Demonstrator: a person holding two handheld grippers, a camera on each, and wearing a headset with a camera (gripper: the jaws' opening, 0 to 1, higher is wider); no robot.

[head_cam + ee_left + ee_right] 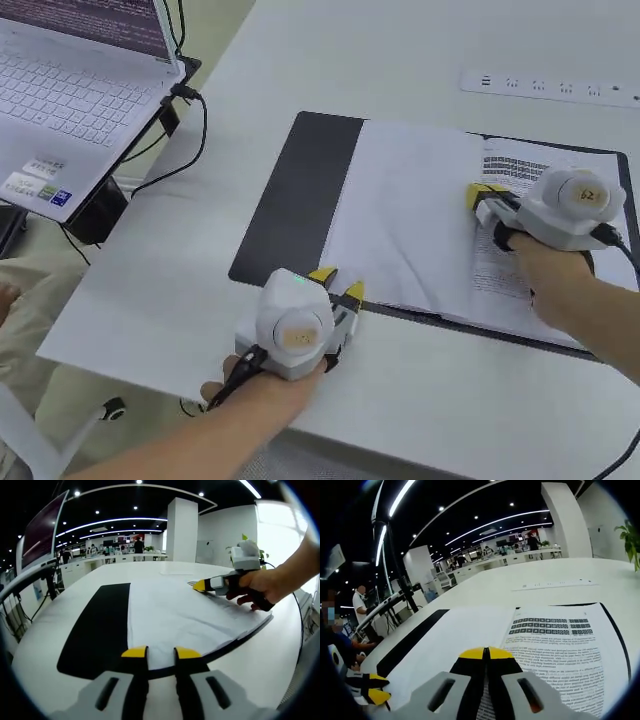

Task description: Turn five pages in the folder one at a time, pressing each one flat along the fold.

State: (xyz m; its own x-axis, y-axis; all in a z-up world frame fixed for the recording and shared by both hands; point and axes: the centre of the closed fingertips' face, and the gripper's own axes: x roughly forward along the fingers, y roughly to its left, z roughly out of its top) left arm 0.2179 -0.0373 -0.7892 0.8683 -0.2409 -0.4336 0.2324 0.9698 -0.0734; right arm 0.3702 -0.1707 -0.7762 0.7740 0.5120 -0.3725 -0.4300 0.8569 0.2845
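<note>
Bright office ceiling lights fall on a wide white surface [430, 400], and the folder [300, 190] lies open in the middle of it, black cover showing on its left side and paper over the rest. A power strip [550, 85] sits beyond the folder's far edge, and a laptop [70, 90] stands off its left side. The right hand-held gripper [482, 192] rests on the folder's printed page [555, 650], tips pointing at the fold [509, 626]. Its jaws are closed tip to tip with nothing between them. I take that as a blunt nose for pressing paper down along the crease. The blank page [400, 210] on the folder's left half looks fairly flat, with soft ripples in it, so smoothing seems to be the step in hand. The left hand-held gripper [338, 283] waits at the folder's near edge, just at the blank page's lower corner, jaws a narrow gap apart and gripping nothing. From there it could steady the folder or catch the sheet if it lifts. The folder's paper lies directly under the right tips and just ahead of the left ones.
</note>
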